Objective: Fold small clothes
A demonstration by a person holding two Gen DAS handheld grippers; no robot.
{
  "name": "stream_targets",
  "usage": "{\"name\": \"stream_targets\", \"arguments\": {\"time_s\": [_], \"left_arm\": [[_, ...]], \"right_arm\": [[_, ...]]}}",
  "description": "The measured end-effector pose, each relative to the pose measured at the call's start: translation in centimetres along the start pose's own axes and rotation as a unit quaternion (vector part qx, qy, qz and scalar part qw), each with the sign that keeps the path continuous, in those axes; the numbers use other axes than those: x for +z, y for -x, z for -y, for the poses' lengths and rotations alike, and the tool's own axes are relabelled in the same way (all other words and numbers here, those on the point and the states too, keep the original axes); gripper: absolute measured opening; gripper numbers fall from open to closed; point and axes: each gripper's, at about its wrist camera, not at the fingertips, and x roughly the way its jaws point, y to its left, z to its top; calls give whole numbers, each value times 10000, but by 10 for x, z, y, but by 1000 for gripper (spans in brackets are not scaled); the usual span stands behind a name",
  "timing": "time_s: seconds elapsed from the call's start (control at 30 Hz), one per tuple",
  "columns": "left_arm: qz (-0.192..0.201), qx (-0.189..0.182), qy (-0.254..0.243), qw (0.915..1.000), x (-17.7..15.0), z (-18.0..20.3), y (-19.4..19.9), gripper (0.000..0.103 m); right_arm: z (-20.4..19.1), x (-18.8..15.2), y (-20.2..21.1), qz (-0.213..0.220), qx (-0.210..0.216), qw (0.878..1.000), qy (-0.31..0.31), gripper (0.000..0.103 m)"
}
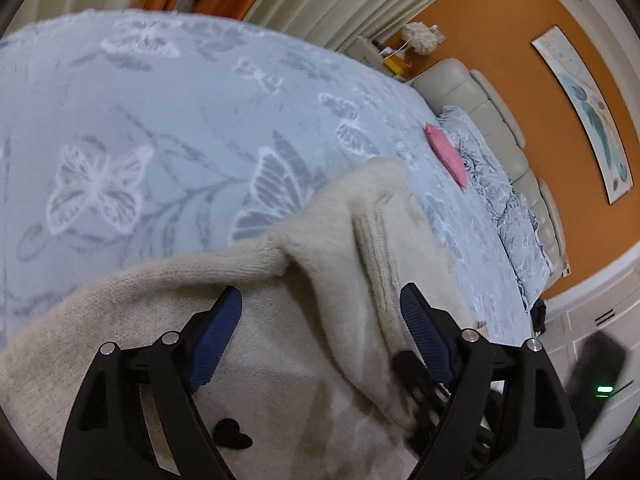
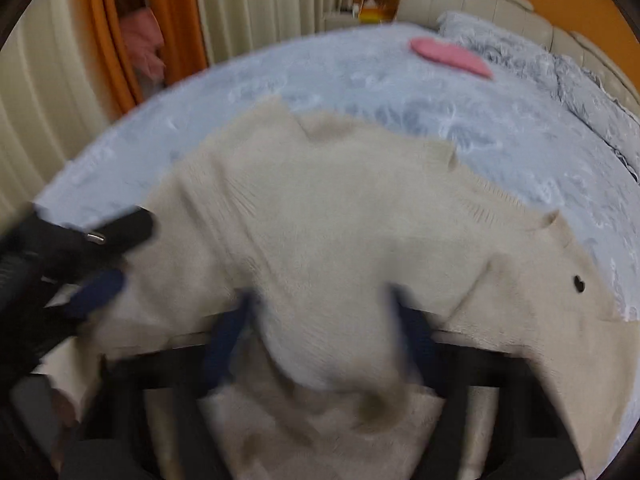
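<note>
A cream knit sweater (image 1: 320,240) lies spread on the pale blue butterfly blanket (image 1: 120,128), with a small black heart (image 1: 232,434) on it. My left gripper (image 1: 320,316) hovers over the sweater with its blue pads wide apart and a raised fold of knit between them, untouched. The right wrist view is blurred. There my right gripper (image 2: 320,336) has its blue pads against a bunched hump of the sweater (image 2: 340,208). The left gripper (image 2: 116,256) shows at the left edge, open over the sweater's side.
A folded pink cloth (image 1: 446,156) (image 2: 450,58) lies on the blanket near the crumpled blue duvet (image 1: 492,184) and the cream padded headboard (image 1: 480,112). Cream and orange curtains (image 2: 120,40) hang beyond the bed's far edge.
</note>
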Motion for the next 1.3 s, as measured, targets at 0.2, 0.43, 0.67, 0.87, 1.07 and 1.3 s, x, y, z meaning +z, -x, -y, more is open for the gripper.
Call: {"name": "stream_targets", "arguments": {"time_s": [0.2,0.43,0.67,0.87,1.07,1.3], "left_arm": [[-56,38,-177,9998,9,4,-11,79],[-138,205,-592,9979,-2,22,-18,84],[-41,26,-383,9993,0,18,-17,83],[-32,-90,-153,9998,4,12,-18,81],[19,-21,-246,9997,1,15,-18,80],[192,-106,-117,9997,9,7,-10,46]], "right_arm": [[119,-48,95,1259,586,9512,-2757,16],[188,-150,86,702,481,9031,-4209,39],[217,-149,91,893,752,8788,-4626,59],[231,-168,120,1490,1024,8430,-5067,82],[242,-161,115,1174,597,8531,-5048,65],[234,-140,165,2239,1086,8772,-4106,7]]}}
